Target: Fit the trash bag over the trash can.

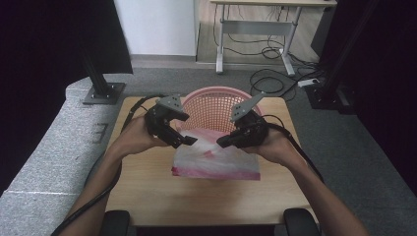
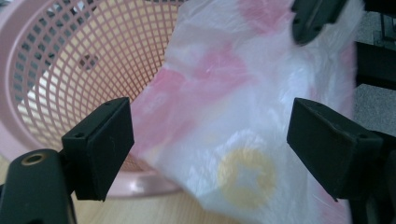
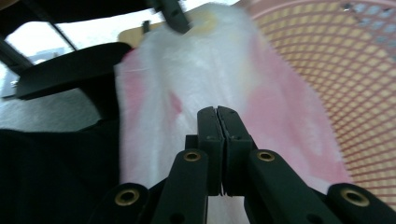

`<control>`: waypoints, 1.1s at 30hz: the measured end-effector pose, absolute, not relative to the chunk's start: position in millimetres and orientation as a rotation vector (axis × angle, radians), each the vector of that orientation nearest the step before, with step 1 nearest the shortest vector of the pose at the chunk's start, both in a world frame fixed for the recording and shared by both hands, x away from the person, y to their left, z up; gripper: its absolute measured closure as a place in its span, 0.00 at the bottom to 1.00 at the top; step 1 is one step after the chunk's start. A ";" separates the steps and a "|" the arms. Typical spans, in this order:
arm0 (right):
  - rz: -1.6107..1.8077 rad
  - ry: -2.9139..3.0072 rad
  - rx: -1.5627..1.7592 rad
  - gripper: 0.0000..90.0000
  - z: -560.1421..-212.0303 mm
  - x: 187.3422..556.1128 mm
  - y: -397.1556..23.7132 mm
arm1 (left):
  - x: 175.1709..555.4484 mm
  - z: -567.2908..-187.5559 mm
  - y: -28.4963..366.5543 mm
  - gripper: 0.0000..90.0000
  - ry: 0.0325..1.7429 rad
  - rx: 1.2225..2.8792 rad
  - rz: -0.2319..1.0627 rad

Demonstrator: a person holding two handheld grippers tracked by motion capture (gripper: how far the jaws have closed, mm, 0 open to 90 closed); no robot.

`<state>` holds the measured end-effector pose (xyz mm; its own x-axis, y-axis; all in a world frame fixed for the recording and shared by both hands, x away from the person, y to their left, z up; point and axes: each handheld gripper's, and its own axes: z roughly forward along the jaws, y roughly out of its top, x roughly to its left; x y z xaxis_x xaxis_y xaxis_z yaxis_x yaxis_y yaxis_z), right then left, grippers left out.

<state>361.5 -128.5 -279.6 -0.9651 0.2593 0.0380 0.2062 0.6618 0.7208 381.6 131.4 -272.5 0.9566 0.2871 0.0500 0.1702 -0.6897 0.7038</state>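
Observation:
A white cloth with pink patches [image 1: 216,160] lies on the wooden table [image 1: 147,191] in front of a pink mesh basket [image 1: 211,96]. My right gripper [image 1: 222,142] is shut on the cloth's far right edge; its jaws [image 3: 217,112] meet with the fabric [image 3: 187,70] hanging behind them. My left gripper [image 1: 189,141] is at the far left edge. Its jaws [image 2: 210,126] stand wide apart, and the lifted cloth [image 2: 224,93] hangs between them without touching the pads. The right gripper's tip [image 2: 310,21] grips the cloth at the top of the left gripper view. The basket [image 2: 70,70] sits just behind.
The basket [image 3: 355,70] stands at the table's far edge. Beyond the table are a grey carpet with cables [image 1: 275,78], a desk frame [image 1: 255,29] and black posts [image 1: 101,83]. A grey ledge [image 1: 44,147] runs along the left.

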 end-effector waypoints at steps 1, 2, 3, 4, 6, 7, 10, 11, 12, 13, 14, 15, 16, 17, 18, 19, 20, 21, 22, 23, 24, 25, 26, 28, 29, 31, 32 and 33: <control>1.209 2.798 0.394 0.99 -278.9 363.8 -127.9 | 381.8 -271.5 129.6 0.16 0.313 2.345 0.204; 1.210 2.783 0.404 0.99 -277.9 366.3 -127.4 | 381.9 -270.6 128.0 0.17 0.307 2.346 0.214; 1.201 2.776 0.416 0.99 -276.9 369.5 -126.9 | 382.5 -269.7 126.6 0.17 0.306 2.343 0.219; 1.195 2.766 0.427 0.99 -276.3 372.9 -126.3 | 383.2 -268.7 125.3 0.17 0.305 2.340 0.222; 1.187 2.745 0.458 0.99 -274.7 380.4 -126.1 | 384.4 -266.9 122.9 0.17 0.301 2.342 0.229; 1.181 2.731 0.479 0.99 -274.1 384.4 -126.3 | 384.7 -266.2 121.6 0.17 0.298 2.342 0.232; 1.162 2.690 0.539 0.99 -272.4 397.8 -127.5 | 387.4 -263.5 118.2 0.17 0.292 2.339 0.240; 1.160 2.682 0.565 0.99 -271.8 402.3 -128.0 | 388.6 -263.5 117.1 0.17 0.293 2.338 0.240; 1.151 2.669 0.578 0.99 -271.6 407.0 -128.6 | 389.7 -264.0 116.2 0.17 0.292 2.341 0.243; 1.144 2.661 0.595 0.99 -271.8 411.3 -129.2 | 391.1 -265.4 115.3 0.18 0.293 2.347 0.250; 1.140 2.661 0.609 0.99 -272.5 415.7 -130.3 | 392.5 -267.0 114.8 0.18 0.300 2.353 0.263; 1.133 2.659 0.628 0.99 -273.6 419.2 -131.1 | 394.3 -268.9 114.9 0.19 0.311 2.353 0.269; 1.125 2.661 0.634 0.99 -275.1 422.3 -132.0 | 396.6 -270.8 115.8 0.20 0.323 2.348 0.266; 1.116 2.661 0.640 0.97 -276.4 424.5 -132.8 | 398.6 -272.7 117.0 0.21 0.336 2.340 0.265; 1.115 2.656 0.655 0.91 -277.4 426.0 -133.6 | 400.4 -274.7 118.0 0.22 0.349 2.334 0.260; 1.117 2.650 0.664 0.81 -277.7 427.0 -134.5 | 402.1 -276.6 119.0 0.23 0.356 2.335 0.259; 1.113 2.651 0.670 0.72 -277.2 427.0 -135.2 | 403.1 -278.6 119.5 0.24 0.367 2.333 0.263; 1.106 2.646 0.670 0.66 -276.0 425.7 -136.0 | 404.3 -280.8 119.9 0.25 0.374 2.333 0.262; 1.112 2.642 0.669 0.61 -273.6 423.0 -136.8 | 404.8 -281.9 120.1 0.25 0.375 2.333 0.259; 1.121 2.648 0.666 0.59 -271.7 420.8 -137.0 | 405.5 -283.4 120.2 0.25 0.378 2.331 0.253; 1.125 2.650 0.656 0.56 -269.0 417.1 -136.9 | 405.8 -284.8 120.1 0.25 0.382 2.331 0.255; 1.126 2.654 0.635 0.55 -266.4 413.3 -136.7 | 406.1 -285.8 120.0 0.25 0.385 2.333 0.261; 1.130 2.664 0.623 0.54 -263.7 408.8 -135.8 | 406.5 -286.9 120.1 0.25 0.389 2.333 0.257; 1.159 2.694 0.576 0.52 -259.7 398.3 -133.2 | 406.6 -288.7 120.3 0.25 0.398 2.331 0.252; 1.168 2.709 0.556 0.51 -259.3 394.8 -131.7 | 406.7 -289.4 120.6 0.25 0.400 2.330 0.249; 1.178 2.754 0.493 0.50 -260.9 386.2 -126.7 | 406.8 -290.3 121.6 0.25 0.404 2.325 0.246; 1.175 2.773 0.473 0.49 -263.1 383.0 -123.8 | 406.9 -290.3 122.3 0.25 0.405 2.323 0.245; 1.166 2.789 0.455 0.49 -265.9 380.9 -120.8 | 406.4 -290.3 122.9 0.25 0.405 2.315 0.242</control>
<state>380.9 -120.8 -265.9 -0.9523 0.3030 0.0366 0.2389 0.6653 0.7073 406.4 122.9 -290.3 0.9316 0.3599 0.0513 0.2158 -0.6610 0.7187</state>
